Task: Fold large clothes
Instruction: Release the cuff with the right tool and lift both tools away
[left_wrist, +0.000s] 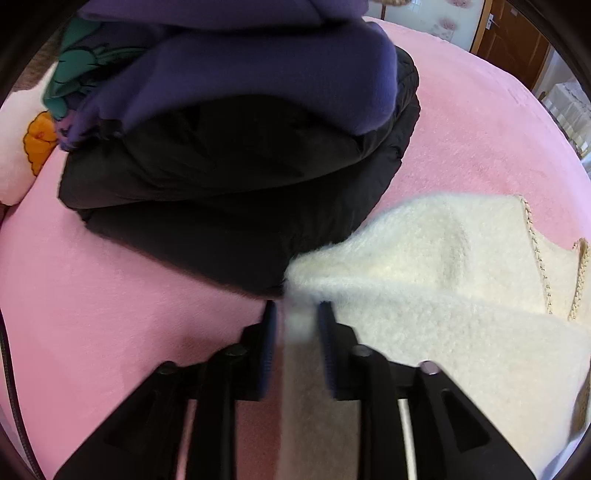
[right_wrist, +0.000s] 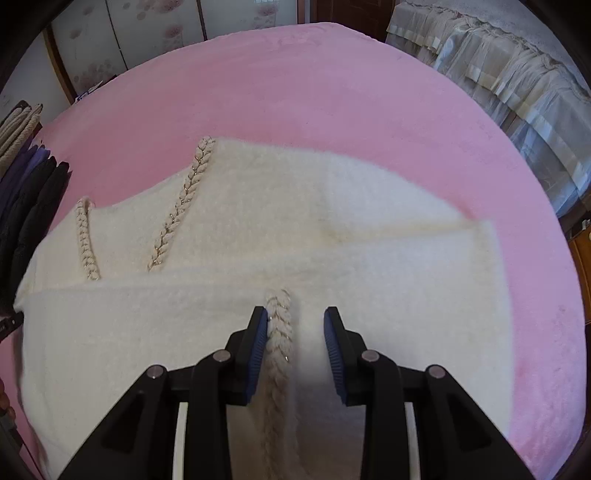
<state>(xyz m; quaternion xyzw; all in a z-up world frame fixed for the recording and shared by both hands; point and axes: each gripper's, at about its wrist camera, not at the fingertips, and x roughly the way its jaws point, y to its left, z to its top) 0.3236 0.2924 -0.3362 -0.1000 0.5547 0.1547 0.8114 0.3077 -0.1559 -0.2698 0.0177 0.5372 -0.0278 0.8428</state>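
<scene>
A fluffy cream sweater with braided trim lies on the pink bed; it shows in the left wrist view (left_wrist: 443, 266) and the right wrist view (right_wrist: 295, 229). My left gripper (left_wrist: 297, 310) is shut on a fold of the sweater's left edge. My right gripper (right_wrist: 295, 317) has its jaws around the sweater's front edge; a braided trim strip (right_wrist: 279, 332) runs between the fingers beside the left pad, and a gap shows to the right pad.
A stack of folded clothes, a black puffer jacket (left_wrist: 229, 177) under purple garments (left_wrist: 258, 77), sits close left of the sweater. The pink bedspread (right_wrist: 332, 92) stretches beyond. A plush toy (left_wrist: 22, 140) lies far left. Curtains (right_wrist: 498, 74) hang past the bed's right edge.
</scene>
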